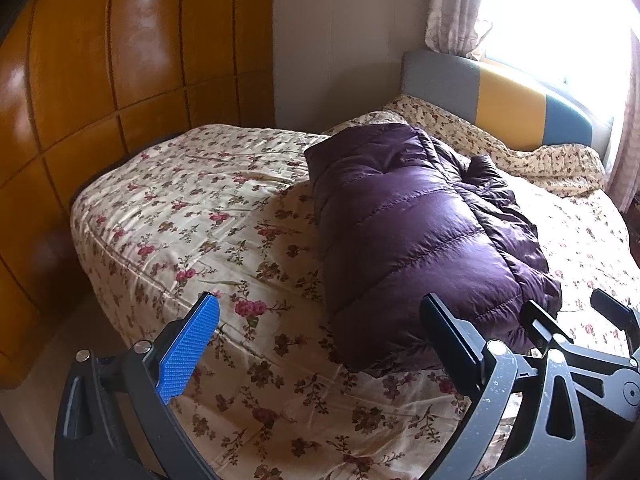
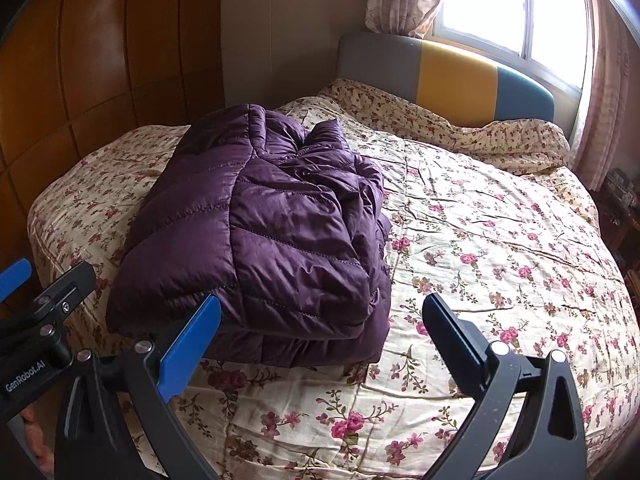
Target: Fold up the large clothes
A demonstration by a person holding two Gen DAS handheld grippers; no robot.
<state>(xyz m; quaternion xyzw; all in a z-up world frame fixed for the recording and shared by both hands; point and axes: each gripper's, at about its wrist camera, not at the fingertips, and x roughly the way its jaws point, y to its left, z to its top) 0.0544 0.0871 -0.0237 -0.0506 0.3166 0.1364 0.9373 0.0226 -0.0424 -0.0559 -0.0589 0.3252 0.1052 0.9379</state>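
Note:
A purple quilted down jacket (image 1: 412, 232) lies folded in a thick bundle on the floral bedspread (image 1: 192, 208). My left gripper (image 1: 320, 312) hangs open above the bed's near edge, its fingers apart and holding nothing, the jacket's near end just beyond them. In the right wrist view the same jacket (image 2: 264, 236) sits left of centre on the bedspread (image 2: 500, 240). My right gripper (image 2: 324, 316) is open too, empty, pulled back from the jacket's front edge. The right gripper (image 1: 576, 316) also shows at the lower right of the left view, and the left gripper (image 2: 40, 280) at the far left of the right view.
A glossy wooden wardrobe (image 1: 100, 80) stands close along the bed's left side. A grey, yellow and blue headboard (image 2: 444, 76) is at the far end under a bright window (image 2: 520, 8) with curtains. A rumpled floral quilt (image 2: 480, 136) lies by the headboard.

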